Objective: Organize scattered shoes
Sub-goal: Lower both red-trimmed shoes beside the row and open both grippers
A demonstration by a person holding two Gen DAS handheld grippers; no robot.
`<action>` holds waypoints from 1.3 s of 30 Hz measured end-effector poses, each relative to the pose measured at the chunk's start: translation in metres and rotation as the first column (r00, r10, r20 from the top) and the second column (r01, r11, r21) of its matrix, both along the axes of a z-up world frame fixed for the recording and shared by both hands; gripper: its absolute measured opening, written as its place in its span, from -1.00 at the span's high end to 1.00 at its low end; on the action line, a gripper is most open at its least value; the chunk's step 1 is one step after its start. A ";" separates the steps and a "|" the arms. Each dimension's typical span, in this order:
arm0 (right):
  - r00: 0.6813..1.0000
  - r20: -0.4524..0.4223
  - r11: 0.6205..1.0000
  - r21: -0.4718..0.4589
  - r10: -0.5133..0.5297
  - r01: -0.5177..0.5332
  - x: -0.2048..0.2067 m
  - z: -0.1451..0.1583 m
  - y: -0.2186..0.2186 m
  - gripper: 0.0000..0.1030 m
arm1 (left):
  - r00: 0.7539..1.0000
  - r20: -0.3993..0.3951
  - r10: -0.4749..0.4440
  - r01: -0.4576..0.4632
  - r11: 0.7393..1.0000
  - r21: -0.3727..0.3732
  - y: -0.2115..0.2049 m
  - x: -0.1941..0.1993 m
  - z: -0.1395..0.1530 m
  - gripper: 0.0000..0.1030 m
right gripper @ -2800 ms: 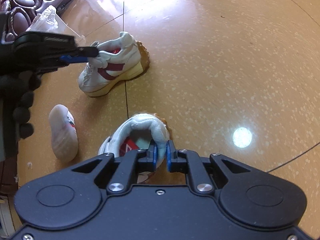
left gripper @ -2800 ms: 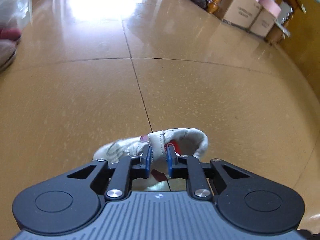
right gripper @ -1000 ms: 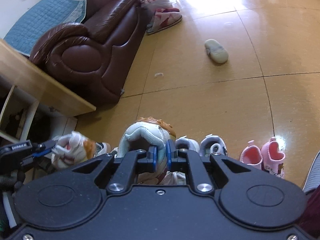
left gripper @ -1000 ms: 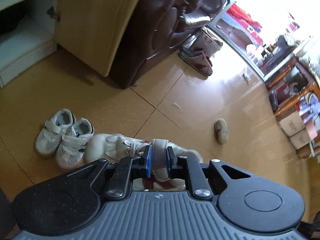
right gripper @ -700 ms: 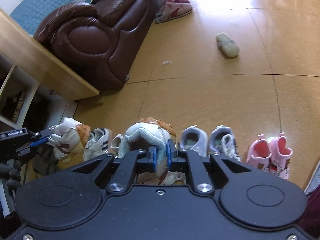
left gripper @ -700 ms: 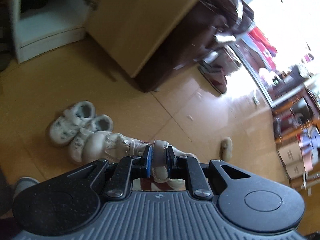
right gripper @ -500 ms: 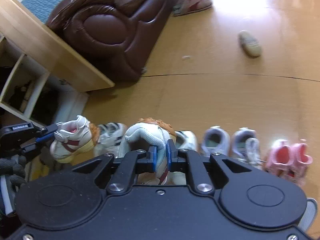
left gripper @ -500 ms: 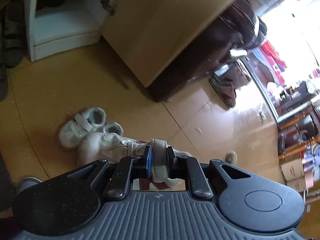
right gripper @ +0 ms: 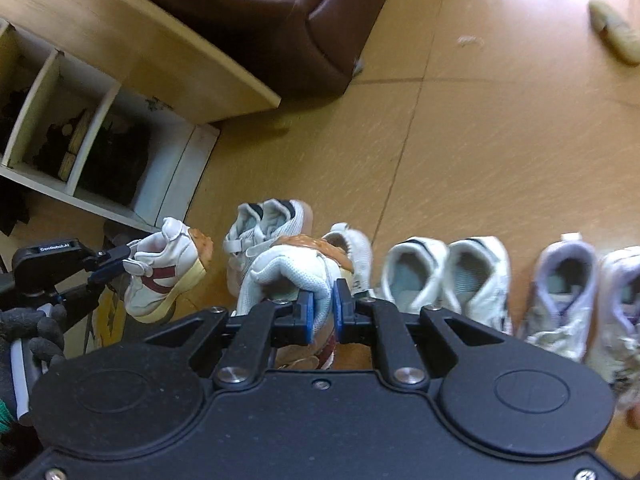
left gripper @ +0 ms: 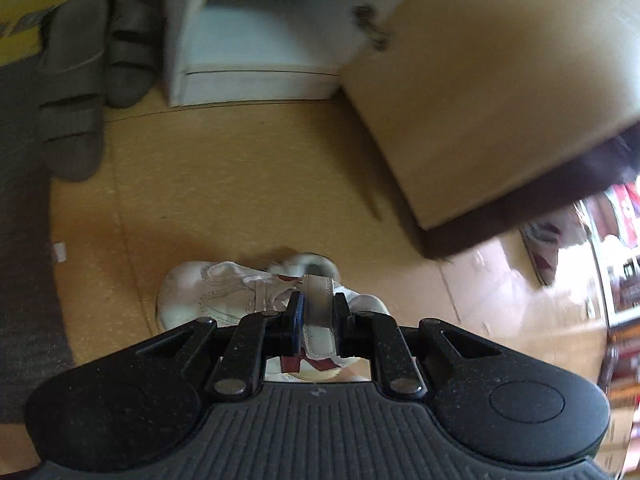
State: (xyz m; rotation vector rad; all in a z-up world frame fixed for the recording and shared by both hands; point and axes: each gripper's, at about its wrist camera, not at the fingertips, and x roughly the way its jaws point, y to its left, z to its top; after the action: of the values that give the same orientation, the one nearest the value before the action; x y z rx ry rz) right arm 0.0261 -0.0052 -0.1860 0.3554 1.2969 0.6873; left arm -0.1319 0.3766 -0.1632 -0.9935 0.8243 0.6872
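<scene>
Tan tiled floor (right gripper: 500,140), brown sofa (right gripper: 260,12), both tongs (left gripper: 316,312) (right gripper: 320,312) clenched on white sneakers (left gripper: 224,296) (right gripper: 288,276)

We are in a home, near the entry by the look of it: a brown leather sofa (right gripper: 256,12), a wooden shoe cabinet (right gripper: 120,80) (dark footwear in its cubbies), and children's shoes (right gripper: 444,276) lined up on glossy floor tiles (right gripper: 500,140).

The held sneaker (right gripper: 160,276) was white with a dark red stripe and a cream sole; the other sneaker (right gripper: 288,276) was white with a tan sole. A lilac pair (right gripper: 568,292) stood on the ochre floor (right gripper: 500,140), beside a dark brown sofa (right gripper: 280,8)
</scene>
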 end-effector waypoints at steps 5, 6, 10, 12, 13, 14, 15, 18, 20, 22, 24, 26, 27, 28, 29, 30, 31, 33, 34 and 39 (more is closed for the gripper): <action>0.999 -0.022 0.999 0.007 0.040 -0.040 0.006 -0.010 0.053 0.81 | 0.996 0.022 0.089 -0.089 0.995 -0.035 0.032 -0.006 -0.020 0.72; 0.998 -0.025 0.999 0.008 0.050 -0.049 0.008 -0.011 0.065 0.81 | 0.993 0.025 0.112 -0.112 0.993 -0.037 0.040 -0.008 -0.023 0.72; 0.997 -0.032 0.997 0.013 0.075 -0.074 0.016 -0.015 0.111 0.81 | 0.988 0.027 0.152 -0.151 0.988 -0.043 0.066 -0.004 -0.028 0.72; 0.995 -0.037 0.996 0.018 0.094 -0.093 0.020 -0.017 0.140 0.81 | 0.987 0.024 0.160 -0.159 0.987 -0.037 0.084 0.000 -0.033 0.72; 0.994 -0.040 0.995 0.020 0.103 -0.103 0.023 -0.019 0.156 0.81 | 0.986 0.024 0.167 -0.166 0.985 -0.039 0.088 0.000 -0.035 0.72; 0.993 -0.043 0.994 0.022 0.111 -0.110 0.025 -0.020 0.168 0.81 | 0.984 0.027 0.179 -0.177 0.983 -0.046 0.097 0.002 -0.040 0.72; 0.992 -0.046 0.993 0.020 0.119 -0.118 0.028 -0.022 0.181 0.81 | 0.984 0.027 0.177 -0.176 0.983 -0.042 0.105 0.004 -0.044 0.72; 0.989 -0.046 0.990 -0.005 0.143 -0.143 0.037 -0.028 0.221 0.80 | 0.976 0.053 0.211 -0.208 0.977 -0.053 0.121 0.006 -0.051 0.72; 0.987 -0.050 0.988 -0.027 0.153 -0.155 0.044 -0.033 0.248 0.80 | 0.973 0.060 0.222 -0.219 0.974 -0.053 0.130 0.009 -0.057 0.72; 0.985 -0.047 0.985 -0.045 0.165 -0.167 0.050 -0.038 0.270 0.80 | 0.967 0.077 0.242 -0.238 0.970 -0.060 0.143 0.011 -0.063 0.72; 0.983 -0.044 0.982 -0.063 0.177 -0.180 0.054 -0.044 0.287 0.80 | 0.962 0.089 0.259 -0.254 0.965 -0.060 0.155 0.012 -0.067 0.73; 0.981 -0.043 0.977 -0.086 0.190 -0.193 0.059 -0.049 0.300 0.80 | 0.957 0.101 0.270 -0.265 0.962 -0.063 0.164 0.012 -0.070 0.72; 0.979 -0.046 0.974 -0.106 0.198 -0.202 0.062 -0.054 0.310 0.80 | 0.955 0.110 0.276 -0.270 0.961 -0.064 0.170 0.012 -0.073 0.73; 0.978 -0.049 0.972 -0.117 0.201 -0.205 0.064 -0.058 0.315 0.79 | 0.952 0.113 0.284 -0.277 0.958 -0.068 0.173 0.011 -0.076 0.73; 0.977 -0.053 0.969 -0.131 0.205 -0.211 0.066 -0.062 0.321 0.79 | 0.949 0.115 0.292 -0.285 0.956 -0.073 0.176 0.011 -0.079 0.72; 0.976 -0.060 0.964 -0.151 0.211 -0.218 0.068 -0.068 0.328 0.78 | 0.945 0.120 0.306 -0.297 0.951 -0.082 0.180 0.010 -0.084 0.73; 0.975 -0.065 0.961 -0.164 0.213 -0.221 0.069 -0.072 0.333 0.78 | 0.942 0.118 0.313 -0.304 0.949 -0.088 0.181 0.010 -0.088 0.73; 0.978 -0.072 0.961 -0.183 0.197 -0.207 0.071 -0.082 0.342 0.77 | 0.938 0.118 0.325 -0.314 0.944 -0.100 0.184 0.010 -0.096 0.73; 0.979 -0.075 0.960 -0.195 0.187 -0.199 0.073 -0.088 0.347 0.77 | 0.937 0.120 0.329 -0.318 0.942 -0.107 0.185 0.010 -0.100 0.73; 0.981 -0.103 0.957 -0.224 0.163 -0.182 0.076 -0.108 0.360 0.71 | 0.926 0.120 0.357 -0.342 0.931 -0.129 0.190 0.011 -0.117 0.73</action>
State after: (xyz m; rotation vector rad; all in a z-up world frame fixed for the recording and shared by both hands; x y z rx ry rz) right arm 0.1020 0.3549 -0.2939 0.0804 1.4841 0.6633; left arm -0.1212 0.5668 -0.2800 -1.2886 0.5661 0.8732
